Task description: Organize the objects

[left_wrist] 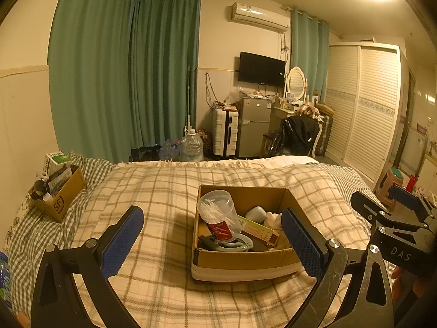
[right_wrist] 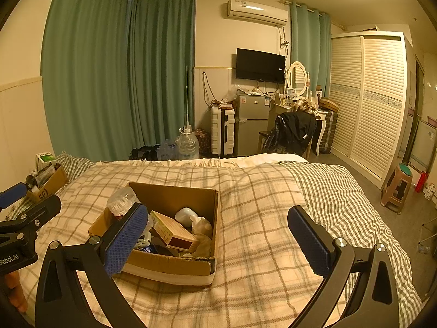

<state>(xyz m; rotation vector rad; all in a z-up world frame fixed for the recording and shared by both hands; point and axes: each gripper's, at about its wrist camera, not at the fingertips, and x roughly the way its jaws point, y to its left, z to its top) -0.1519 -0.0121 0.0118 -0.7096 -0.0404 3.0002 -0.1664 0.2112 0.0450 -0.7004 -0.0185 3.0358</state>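
Note:
An open cardboard box (left_wrist: 243, 258) sits on the plaid blanket in the middle of the bed; it also shows in the right wrist view (right_wrist: 169, 266). It holds a clear plastic jar of cotton swabs (left_wrist: 218, 213), a long yellow-and-red carton (left_wrist: 259, 229), a white rounded case (left_wrist: 255, 213) and a pale ring-shaped object (left_wrist: 235, 246). My left gripper (left_wrist: 213, 242) is open and empty, just in front of the box. My right gripper (right_wrist: 218, 242) is open and empty, to the right of the box's front.
A second cardboard box (left_wrist: 61, 196) with small items stands at the bed's left edge by the wall. Past the bed's foot are water bottles (left_wrist: 191, 145), a suitcase, a small fridge and a chair. A stool (right_wrist: 397, 186) stands right of the bed.

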